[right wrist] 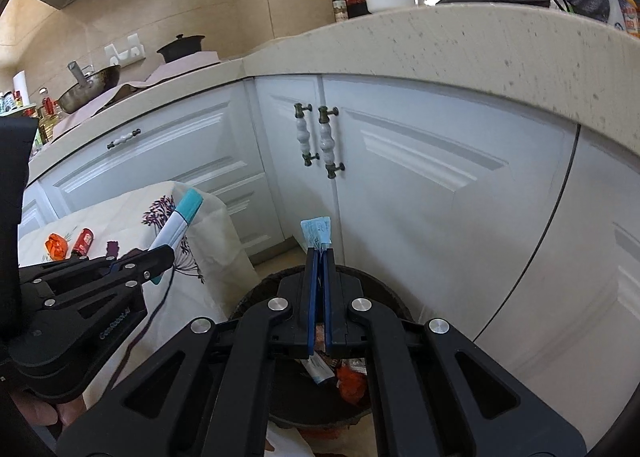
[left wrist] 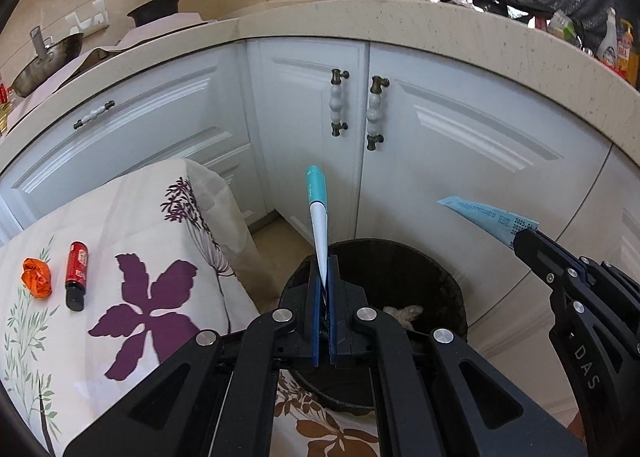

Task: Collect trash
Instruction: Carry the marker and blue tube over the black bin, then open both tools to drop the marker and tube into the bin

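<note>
My left gripper [left wrist: 324,265] is shut on a white and teal flat packet [left wrist: 318,213], held above the dark round trash bin [left wrist: 448,293]. It also shows in the right wrist view [right wrist: 178,219]. My right gripper [right wrist: 320,253] is shut on a light blue sachet [right wrist: 316,231], also above the bin [right wrist: 256,297]; the sachet shows in the left wrist view [left wrist: 480,215]. On the floral tablecloth [left wrist: 132,257] lie a crumpled orange wrapper [left wrist: 37,278] and a small red bottle [left wrist: 77,275]. Wrappers lie inside the bin.
White cabinet doors [left wrist: 440,145] with ceramic handles stand right behind the bin, under a beige counter [left wrist: 360,21]. The counter carries a wok [left wrist: 48,61], a black pot, bottles and a white bowl. The table is left of the bin.
</note>
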### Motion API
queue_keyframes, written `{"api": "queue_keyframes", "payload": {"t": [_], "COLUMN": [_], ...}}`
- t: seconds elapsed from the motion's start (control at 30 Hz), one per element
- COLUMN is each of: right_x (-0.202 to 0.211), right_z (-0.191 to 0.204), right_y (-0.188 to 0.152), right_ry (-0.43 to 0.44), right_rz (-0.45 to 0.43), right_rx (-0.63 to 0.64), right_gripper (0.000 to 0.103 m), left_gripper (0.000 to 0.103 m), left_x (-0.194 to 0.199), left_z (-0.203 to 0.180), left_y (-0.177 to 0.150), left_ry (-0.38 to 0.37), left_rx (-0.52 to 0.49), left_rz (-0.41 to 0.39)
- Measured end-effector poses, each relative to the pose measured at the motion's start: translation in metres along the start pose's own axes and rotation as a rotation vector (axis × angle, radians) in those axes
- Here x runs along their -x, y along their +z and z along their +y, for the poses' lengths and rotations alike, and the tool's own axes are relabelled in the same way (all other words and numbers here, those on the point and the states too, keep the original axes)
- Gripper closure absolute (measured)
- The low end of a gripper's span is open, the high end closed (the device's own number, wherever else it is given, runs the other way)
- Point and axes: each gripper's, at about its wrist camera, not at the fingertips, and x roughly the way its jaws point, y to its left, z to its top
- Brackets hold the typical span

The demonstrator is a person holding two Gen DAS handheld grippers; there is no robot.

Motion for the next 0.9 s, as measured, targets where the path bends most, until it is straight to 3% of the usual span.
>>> {"api": "queue_keyframes", "payload": {"t": [0.33, 0.43, 0.47, 0.5, 0.57, 0.83, 0.9], "right_x": [-0.011, -0.016, -0.018, -0.019, -0.021, -0.024, -0.023], "right_z": [-0.005, -0.008, -0.009, -0.010, -0.011, -0.012, -0.013], "right_y": [-0.005, -0.007, -0.008, -0.009, -0.011, -0.013, -0.012], "right_ry": [-0.022, -0.031, -0.034, -0.039, -0.041, -0.047, -0.051], "right_rz": [0.007, 0.008, 0.010, 0.010, 0.018, 0.023, 0.020], "right_rx": [-0.007, -0.015, -0.019, -0.020, -0.024, -0.033, -0.036], "right_gripper": [0.099, 0.088, 0.081, 0.079, 0.079, 0.077, 0.069], "left_gripper": [0.099, 0.087, 0.075, 0.065, 0.059, 0.049, 0.045], "left_x": [-0.012, -0.016, -0.017, -0.018, -0.018, -0.019, -0.017], "left_z": [-0.007, -0.007, -0.007, -0.007, -0.007, -0.007, -0.007], "left_y": [0.003, 0.003, 0.003, 0.003, 0.002, 0.002, 0.002], "left_ry": [0.010, 0.020, 0.023, 0.027, 0.034, 0.041, 0.042], "left_rx": [-0.008, -0.010, -0.010, -0.011, -0.013, -0.011, -0.007], "left_rz": [0.016, 0.023, 0.023, 0.022, 0.018, 0.024, 0.019]}}
